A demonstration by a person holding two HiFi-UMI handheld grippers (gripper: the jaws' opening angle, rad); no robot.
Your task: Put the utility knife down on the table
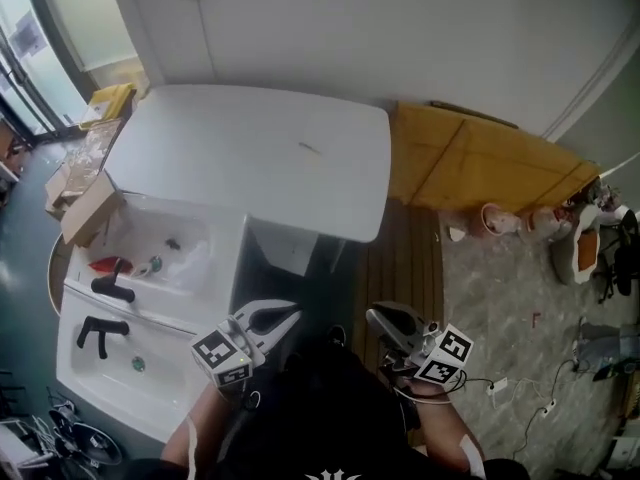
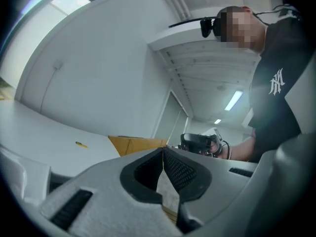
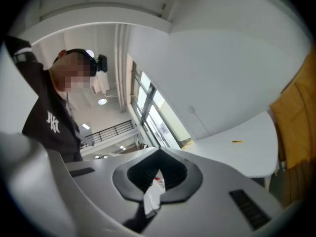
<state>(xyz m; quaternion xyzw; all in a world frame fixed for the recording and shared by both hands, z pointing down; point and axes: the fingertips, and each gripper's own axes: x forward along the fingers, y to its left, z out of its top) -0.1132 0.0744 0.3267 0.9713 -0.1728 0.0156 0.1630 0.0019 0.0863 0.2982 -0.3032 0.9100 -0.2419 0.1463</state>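
My left tongs point(image 1: 280, 315) and right tongs point(image 1: 385, 320) closed, empty. Slim yellow utility knife point(image 1: 310, 149) seems already on white desk point(image 1: 200, 158); leave it flat.

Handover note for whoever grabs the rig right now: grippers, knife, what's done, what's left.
Left gripper: jaws together with nothing between them, held low by the person's body, clear of the table.
Right gripper: the same, jaws together and empty.
Utility knife: appears to be the small yellow item lying flat on the white table, a little right of its middle. It is too small to show detail. Neither gripper touches it.
Done: the knife is down on the table.
Left: nothing for this task, as far as the views show.
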